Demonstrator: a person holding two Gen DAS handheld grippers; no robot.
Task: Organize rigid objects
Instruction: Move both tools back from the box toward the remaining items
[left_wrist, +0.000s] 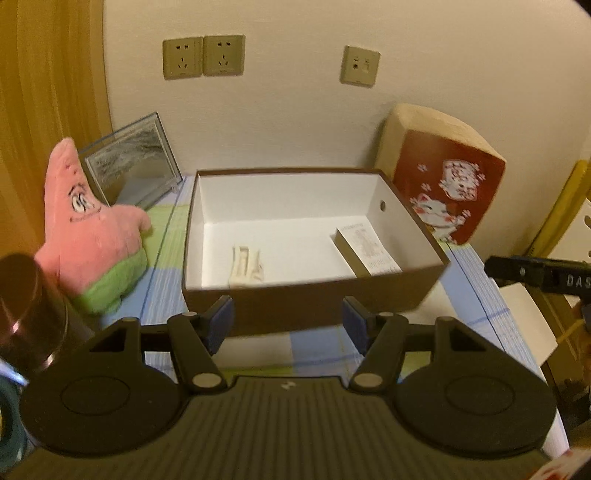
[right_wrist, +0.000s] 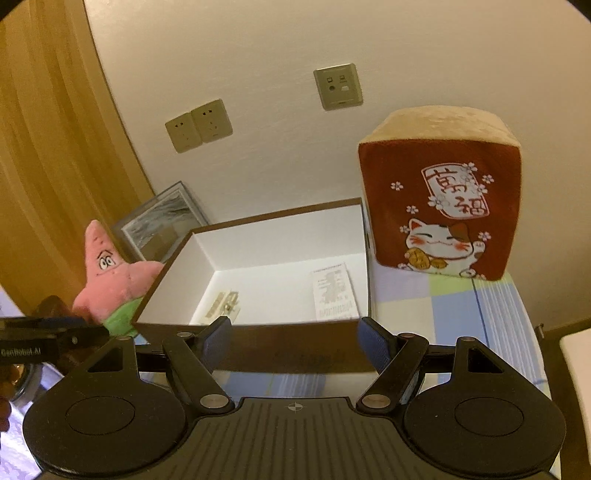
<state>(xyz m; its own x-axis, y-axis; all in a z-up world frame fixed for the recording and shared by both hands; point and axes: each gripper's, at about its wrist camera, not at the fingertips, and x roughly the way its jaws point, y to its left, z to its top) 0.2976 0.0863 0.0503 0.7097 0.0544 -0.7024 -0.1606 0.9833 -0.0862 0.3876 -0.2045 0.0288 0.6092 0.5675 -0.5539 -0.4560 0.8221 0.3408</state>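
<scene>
Left tongs (left_wrist: 287, 320): both fingers spread wide, blue pads facing each other, nothing held between them. They sit just in front of the near wall of the box, low over the surface.
Right tongs (right_wrist: 294, 338): spread wide, nothing gripped. They sit just in front of the near wall of the box, seen from the right side.
Box (left_wrist: 314, 295): brown outside, white inside, open at the top, resting on the surface ahead of both tongs. A round hole shows in its right wall.
Printed carton (left_wrist: 367, 251): small flat packet with printed text, lying on the box floor against the right wall, beyond the right finger of the left tongs.
Pale object (left_wrist: 246, 265): small cream-coloured item on the box floor, left of centre, near the front wall, just beyond the left finger of the left tongs. Its exact kind cannot be told.
Surface (left_wrist: 317, 350): covered by a cloth in blue, green and white checks.
Pink star plush (left_wrist: 88, 236): upright, left of the box, apart from it.
Framed picture (left_wrist: 133, 166): leaning behind the plush, left of the box's far corner.
Cube cushion (right_wrist: 441, 206): red front with a lucky-cat print, standing at the right rear of the box.
Dark cylinder (left_wrist: 26, 310): at the left edge of the left wrist view, near the plush.
Wall sockets (left_wrist: 203, 56): on the wall above the box.
</scene>
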